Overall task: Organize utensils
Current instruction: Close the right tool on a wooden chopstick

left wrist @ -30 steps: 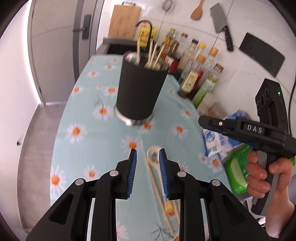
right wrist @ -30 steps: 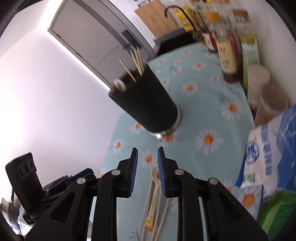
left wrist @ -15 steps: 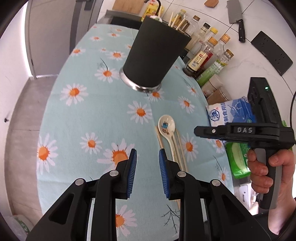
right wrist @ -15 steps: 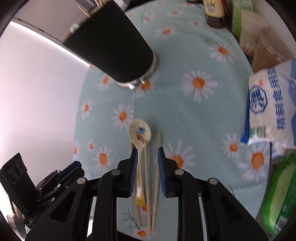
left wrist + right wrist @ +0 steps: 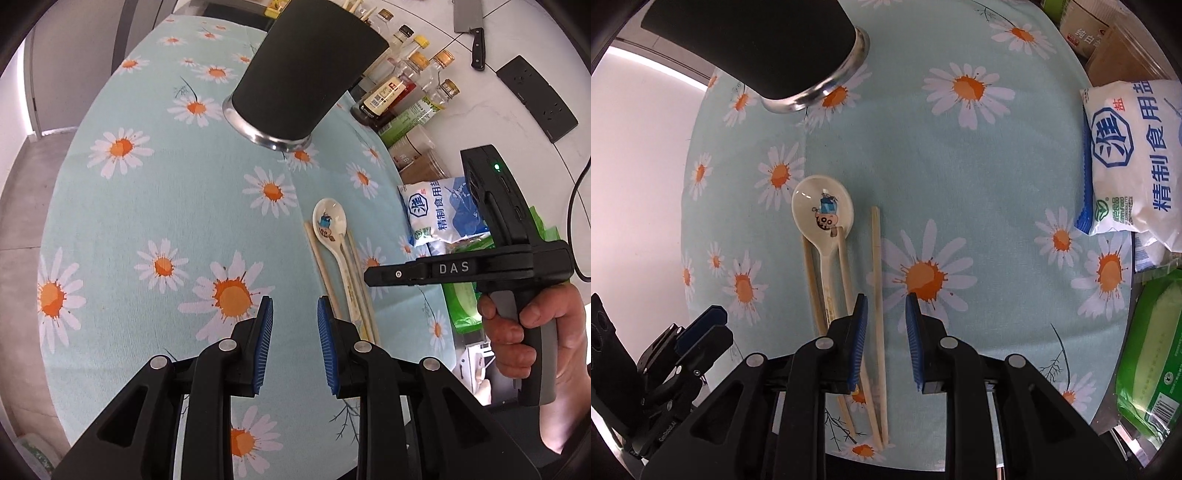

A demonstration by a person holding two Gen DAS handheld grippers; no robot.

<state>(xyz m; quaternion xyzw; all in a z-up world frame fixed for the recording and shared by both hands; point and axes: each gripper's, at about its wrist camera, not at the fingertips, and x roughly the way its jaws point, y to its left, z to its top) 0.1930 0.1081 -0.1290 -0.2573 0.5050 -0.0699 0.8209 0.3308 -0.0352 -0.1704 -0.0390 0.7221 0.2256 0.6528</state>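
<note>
A white ceramic spoon [image 5: 822, 218] with a cartoon print lies on the daisy tablecloth [image 5: 960, 166] among three wooden chopsticks [image 5: 875, 258]. The spoon also shows in the left wrist view [image 5: 330, 225]. A black utensil holder [image 5: 306, 70] with chopsticks in it stands behind them, also in the right wrist view [image 5: 757, 40]. My right gripper [image 5: 885, 314] is open and empty, hovering over the rightmost chopstick. My left gripper [image 5: 294, 317] is open and empty, just left of the utensils. The right gripper shows from the side [image 5: 384, 275] in the left wrist view.
Sauce bottles [image 5: 399, 81] stand along the wall behind the holder. A salt bag [image 5: 1134, 155] and a green packet [image 5: 1152, 362] lie at the right edge. A cleaver [image 5: 469, 22] hangs on the wall. The table's front edge is just below the chopstick ends.
Both grippers have tilted down toward the table and closed in over the spoon and chopsticks. The jaws of both look slightly wider. The utensils have not moved.
</note>
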